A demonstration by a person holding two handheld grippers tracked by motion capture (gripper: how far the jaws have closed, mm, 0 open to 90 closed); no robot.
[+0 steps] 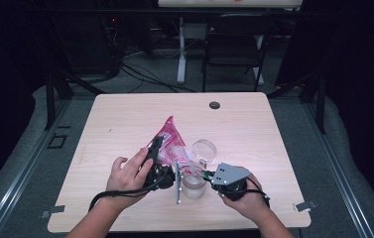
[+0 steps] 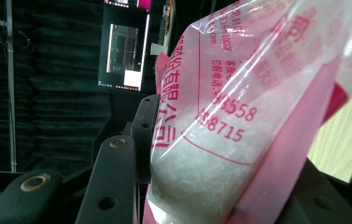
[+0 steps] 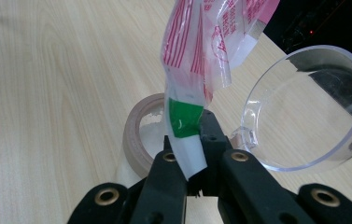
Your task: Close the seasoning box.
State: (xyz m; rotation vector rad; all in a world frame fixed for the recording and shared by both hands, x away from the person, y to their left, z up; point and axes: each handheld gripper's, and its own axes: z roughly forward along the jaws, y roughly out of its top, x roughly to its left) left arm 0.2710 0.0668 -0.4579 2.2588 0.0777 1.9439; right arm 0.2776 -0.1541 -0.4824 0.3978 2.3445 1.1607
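Spanning dim room, pale wooden table (image 1: 125, 124)

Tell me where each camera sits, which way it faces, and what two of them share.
High view: above the person's side, facing forward and down on the table; both forearms enter below.
Left gripper view: on the left gripper, looking along black jaws shut on the pink bag.
Right gripper view: on the right gripper, pinching the bag's corner over the jar.
All share the bag.
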